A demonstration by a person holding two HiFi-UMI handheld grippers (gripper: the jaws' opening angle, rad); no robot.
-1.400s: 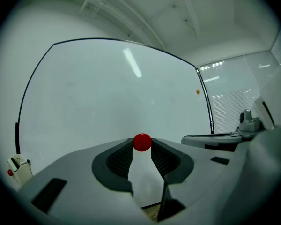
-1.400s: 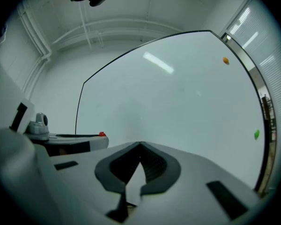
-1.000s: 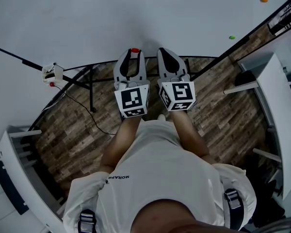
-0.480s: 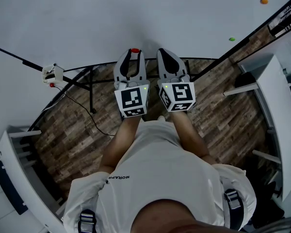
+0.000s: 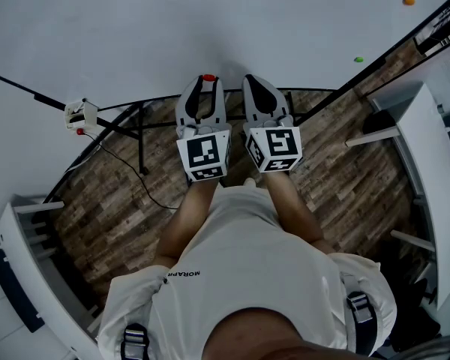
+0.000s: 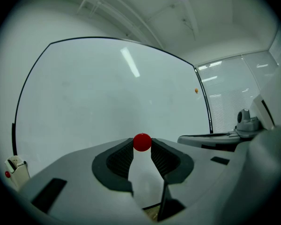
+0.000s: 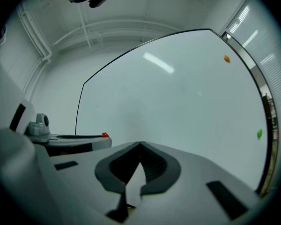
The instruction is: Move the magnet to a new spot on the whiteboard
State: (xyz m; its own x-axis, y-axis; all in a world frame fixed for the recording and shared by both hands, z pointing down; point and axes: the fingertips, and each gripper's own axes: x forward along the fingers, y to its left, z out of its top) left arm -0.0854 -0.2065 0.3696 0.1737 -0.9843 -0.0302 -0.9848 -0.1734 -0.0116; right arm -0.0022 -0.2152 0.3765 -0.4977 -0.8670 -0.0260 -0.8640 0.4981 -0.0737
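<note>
Whiteboard (image 5: 210, 21) fills the view ahead. My left claw (image 5: 207, 85) pinches the red magnet (image 6: 142, 142) at its tips, at twelve o'clock, near the board's lower edge. My right claw (image 7: 140, 145) is pressed together, empty. Such a shallow tip grip could let the magnet slip. Nothing has moved since a second ago.

- We are wearing a pale short-sleeved shirt (image 5: 247, 253) with small dark lettering (image 5: 182, 274) on it.
- We are wearing dark shoulder straps (image 5: 358, 311) with grey buckles.
- We are showing the left gripper (image 5: 208, 84) and right gripper (image 5: 252, 79) as grey shells with black ribbed pads (image 6: 120, 159), each bearing a black-and-white marker cube (image 5: 205, 155).
</note>
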